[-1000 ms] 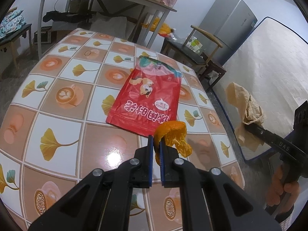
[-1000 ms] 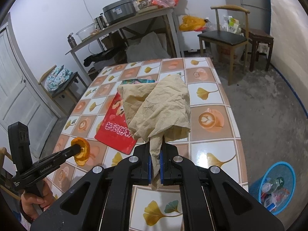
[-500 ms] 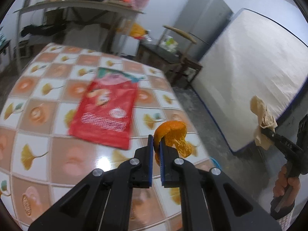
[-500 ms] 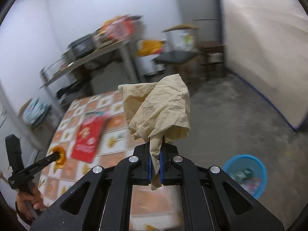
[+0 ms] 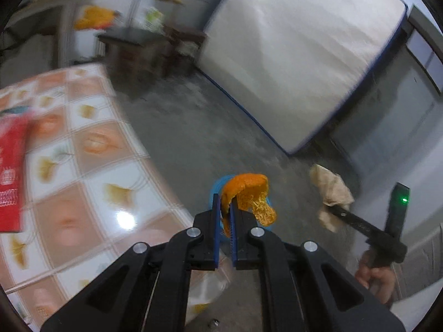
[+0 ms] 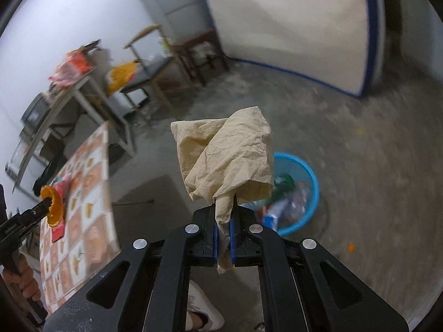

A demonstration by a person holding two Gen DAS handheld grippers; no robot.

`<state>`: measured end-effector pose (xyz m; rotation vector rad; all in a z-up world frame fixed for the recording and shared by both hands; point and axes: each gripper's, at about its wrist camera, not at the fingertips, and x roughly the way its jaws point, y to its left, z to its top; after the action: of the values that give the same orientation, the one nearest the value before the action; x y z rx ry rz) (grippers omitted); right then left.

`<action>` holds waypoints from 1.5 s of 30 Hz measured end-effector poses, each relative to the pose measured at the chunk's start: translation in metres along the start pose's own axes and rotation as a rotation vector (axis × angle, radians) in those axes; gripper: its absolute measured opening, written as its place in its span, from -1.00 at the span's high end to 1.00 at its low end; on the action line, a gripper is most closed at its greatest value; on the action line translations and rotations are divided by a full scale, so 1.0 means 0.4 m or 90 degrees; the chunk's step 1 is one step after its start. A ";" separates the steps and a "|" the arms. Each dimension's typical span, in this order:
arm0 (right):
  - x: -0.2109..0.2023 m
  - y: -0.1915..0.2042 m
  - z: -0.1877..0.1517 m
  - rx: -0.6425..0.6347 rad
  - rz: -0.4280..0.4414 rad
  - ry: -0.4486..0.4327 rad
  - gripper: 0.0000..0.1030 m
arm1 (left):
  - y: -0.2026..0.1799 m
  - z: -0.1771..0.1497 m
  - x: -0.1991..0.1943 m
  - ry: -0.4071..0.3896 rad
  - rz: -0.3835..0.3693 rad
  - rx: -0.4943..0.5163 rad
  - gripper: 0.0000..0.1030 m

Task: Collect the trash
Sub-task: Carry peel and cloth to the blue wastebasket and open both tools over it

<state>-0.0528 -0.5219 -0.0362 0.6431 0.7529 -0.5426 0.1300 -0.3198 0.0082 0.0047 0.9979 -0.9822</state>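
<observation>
Left wrist: jaws of left gripper (image 5: 224, 207) clenched on curled orange peel (image 5: 249, 193), blue plastic basket (image 5: 220, 186) just behind; right wrist: jaws of right gripper (image 6: 224, 222) clamping crumpled beige paper napkin (image 6: 224, 156), basket (image 6: 311, 177) just beyond, tiled surface (image 6: 91, 193) leftward.

Left gripper (image 5: 224, 215): matte black frame, two angular arms with triangular cut-outs, four round silver screw heads across the linkage; inner faces of the fingers (image 5: 216, 207) lined with blue ridged pads

Right gripper (image 6: 224, 221): same build, black arms, four silver screws, blue pads on the fingers (image 6: 232, 235). Seen from the left wrist view, it is a long black bar bearing small white lettering, too small to read, with an upright black block showing a lit green lamp

White shoe (image 6: 203, 314) with a dark marking on the person's foot. No sleeve discernible at either hand
</observation>
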 end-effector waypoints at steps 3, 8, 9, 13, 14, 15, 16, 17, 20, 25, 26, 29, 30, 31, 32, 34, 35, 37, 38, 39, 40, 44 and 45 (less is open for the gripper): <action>0.037 -0.066 -0.016 0.034 -0.007 0.024 0.91 | -0.084 0.007 0.127 0.070 -0.029 0.018 0.90; 0.120 -0.157 -0.041 0.090 -0.006 0.073 0.91 | -0.188 0.016 0.342 0.172 -0.045 0.031 0.90; 0.146 -0.174 -0.046 0.102 -0.005 0.089 0.91 | -0.202 0.017 0.372 0.183 -0.043 0.035 0.90; 0.211 -0.227 -0.047 0.134 -0.007 0.127 0.91 | -0.263 0.024 0.520 0.236 -0.029 0.050 0.90; 0.227 -0.239 -0.043 0.140 -0.008 0.135 0.91 | -0.275 0.026 0.554 0.245 -0.023 0.055 0.90; 0.252 -0.248 -0.036 0.147 -0.012 0.143 0.90 | -0.281 0.027 0.579 0.250 -0.019 0.058 0.89; 0.266 -0.255 -0.030 0.151 -0.016 0.148 0.89 | -0.289 0.033 0.608 0.256 -0.015 0.058 0.89; 0.277 -0.256 -0.022 0.152 -0.017 0.150 0.87 | -0.296 0.042 0.635 0.259 -0.015 0.054 0.89; 0.332 -0.265 0.003 0.147 -0.030 0.149 0.74 | -0.301 0.068 0.695 0.250 -0.019 0.044 0.53; 0.449 -0.295 -0.012 0.128 -0.075 0.164 -0.01 | -0.261 0.076 0.714 0.228 -0.012 0.005 -0.26; 0.462 -0.303 -0.021 0.130 -0.084 0.172 -0.01 | -0.257 0.077 0.712 0.232 -0.015 0.000 -0.26; 0.475 -0.328 -0.048 0.147 -0.097 0.189 -0.01 | -0.237 0.077 0.676 0.217 -0.022 0.003 -0.28; 0.474 -0.334 -0.054 0.149 -0.101 0.189 -0.01 | -0.231 0.079 0.662 0.208 -0.021 0.006 -0.28; 0.464 -0.340 -0.063 0.150 -0.105 0.188 -0.01 | -0.227 0.080 0.650 0.200 -0.023 0.005 -0.28; 0.455 -0.341 -0.065 0.150 -0.107 0.187 -0.01 | -0.221 0.080 0.628 0.192 -0.024 0.002 -0.28; 0.433 -0.342 -0.067 0.151 -0.108 0.181 -0.01 | -0.214 0.083 0.600 0.179 -0.030 -0.001 -0.29; 0.427 -0.345 -0.065 0.152 -0.109 0.177 -0.01 | -0.213 0.083 0.578 0.171 -0.032 0.003 -0.29; 0.405 -0.349 -0.063 0.155 -0.109 0.168 -0.01 | -0.215 0.088 0.549 0.159 -0.033 0.013 -0.30; 0.399 -0.352 -0.059 0.155 -0.106 0.164 -0.01 | -0.216 0.087 0.519 0.149 -0.033 0.023 -0.32; 0.380 -0.349 -0.057 0.155 -0.101 0.156 -0.04 | -0.215 0.088 0.500 0.144 -0.032 0.027 -0.35; 0.379 -0.351 -0.051 0.154 -0.096 0.151 -0.10 | -0.214 0.086 0.470 0.134 -0.035 0.030 -0.37; 0.324 -0.321 -0.027 0.143 -0.064 0.120 -0.31 | -0.197 0.076 0.353 0.091 -0.036 0.034 -0.53; 0.316 -0.313 -0.018 0.140 -0.058 0.115 -0.36 | -0.188 0.073 0.323 0.081 -0.033 0.034 -0.57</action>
<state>-0.0600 -0.6296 -0.1779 0.8728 0.9026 -0.6631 0.1200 -0.4655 -0.0349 0.0864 1.0921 -1.0660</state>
